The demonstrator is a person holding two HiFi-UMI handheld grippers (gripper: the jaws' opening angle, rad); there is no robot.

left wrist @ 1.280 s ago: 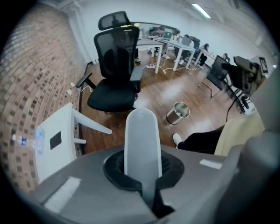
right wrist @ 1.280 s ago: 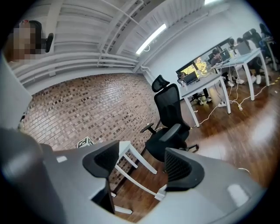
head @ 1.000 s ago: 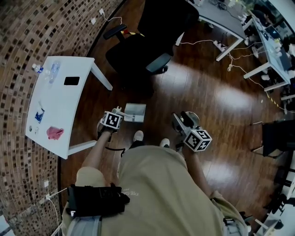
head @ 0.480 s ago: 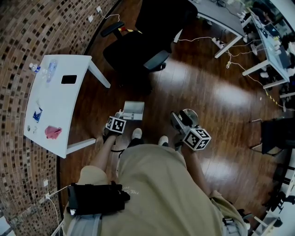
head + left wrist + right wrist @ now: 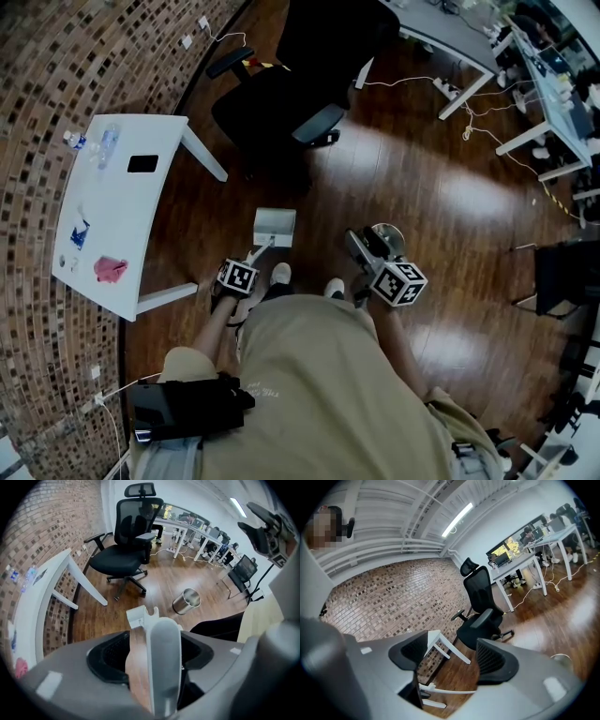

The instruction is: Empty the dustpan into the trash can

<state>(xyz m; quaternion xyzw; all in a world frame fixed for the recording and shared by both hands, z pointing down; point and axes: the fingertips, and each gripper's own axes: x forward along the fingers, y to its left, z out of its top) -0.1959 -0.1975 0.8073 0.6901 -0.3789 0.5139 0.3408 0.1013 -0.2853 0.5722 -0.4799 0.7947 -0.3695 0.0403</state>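
Both jaw pairs were seen apart, the right gripper's empty, the left gripper's just opened round the handle of the dustpan, which, on the floor at nine o'clock of the trash can, could be dropped if lifted.

White dustpan lies on the floor, steel trash can upright nearby.

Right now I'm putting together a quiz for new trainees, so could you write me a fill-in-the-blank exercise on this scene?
The white plastic dustpan lies on the wooden ____.
In the head view, the round silver metal trash can stands to the dustpan's ____.
The crumpled pink cloth lies on the white ____.
Missing words: floor, right, table.
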